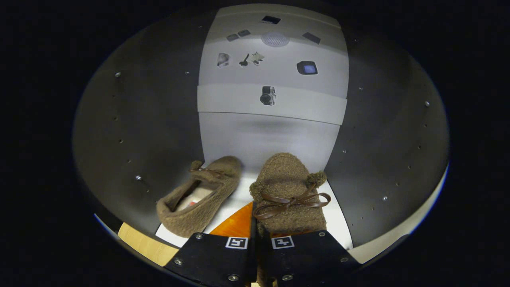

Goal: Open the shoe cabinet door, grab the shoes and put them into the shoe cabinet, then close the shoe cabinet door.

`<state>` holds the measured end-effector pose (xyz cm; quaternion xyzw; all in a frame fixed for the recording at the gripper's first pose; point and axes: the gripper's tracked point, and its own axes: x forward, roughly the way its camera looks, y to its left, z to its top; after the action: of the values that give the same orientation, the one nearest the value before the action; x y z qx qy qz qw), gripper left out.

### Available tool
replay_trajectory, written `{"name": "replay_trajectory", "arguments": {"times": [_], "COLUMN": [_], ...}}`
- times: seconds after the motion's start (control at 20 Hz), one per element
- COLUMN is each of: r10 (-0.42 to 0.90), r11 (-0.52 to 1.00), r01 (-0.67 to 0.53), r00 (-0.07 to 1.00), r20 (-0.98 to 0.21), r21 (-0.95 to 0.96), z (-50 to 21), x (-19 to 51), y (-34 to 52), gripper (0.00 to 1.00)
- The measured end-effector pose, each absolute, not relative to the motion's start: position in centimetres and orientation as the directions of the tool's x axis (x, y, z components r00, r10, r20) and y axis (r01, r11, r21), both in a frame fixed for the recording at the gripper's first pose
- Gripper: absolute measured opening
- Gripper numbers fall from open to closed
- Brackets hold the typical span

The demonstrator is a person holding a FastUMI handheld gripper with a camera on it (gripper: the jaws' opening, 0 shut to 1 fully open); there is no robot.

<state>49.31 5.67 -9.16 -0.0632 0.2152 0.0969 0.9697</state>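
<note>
Tool (257,239) clenched on the fuzzy brown slipper with a leather bow (287,191), inside the dark-walled shoe cabinet (139,131).
Its heel is pinched between the nearly closed fingers, rounded toe pointing ahead to the pale back panel; the matching woolly slipper (199,197) lies tilted just left on the white shelf floor (338,215).

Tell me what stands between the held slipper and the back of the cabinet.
Nothing visible does. The gripper is shut on the right slipper, already inside the cabinet, and the white shelf floor runs bare to the back wall. The other slipper lies to its left, tilted on its side, apart from it.
</note>
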Motion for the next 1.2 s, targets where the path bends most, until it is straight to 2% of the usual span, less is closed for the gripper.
{"name": "replay_trajectory", "arguments": {"times": [0.3, 0.55, 0.75, 1.2], "r10": [0.156, 0.144, 0.132, 0.129], "r11": [0.974, 0.977, 0.979, 0.982], "r01": [-0.215, -0.203, -0.192, -0.175], "r00": [0.857, 0.842, 0.851, 0.887], "r20": [-0.491, -0.521, -0.508, -0.443], "r21": [-0.066, -0.059, -0.068, -0.065], "z": [-11.4, -13.1, -13.1, -9.5], "x": [53.6, 53.9, 53.1, 46.9], "y": [5.6, 5.4, 5.2, 4.6], "gripper": [0.08, 0.08, 0.21, 0.24]}}
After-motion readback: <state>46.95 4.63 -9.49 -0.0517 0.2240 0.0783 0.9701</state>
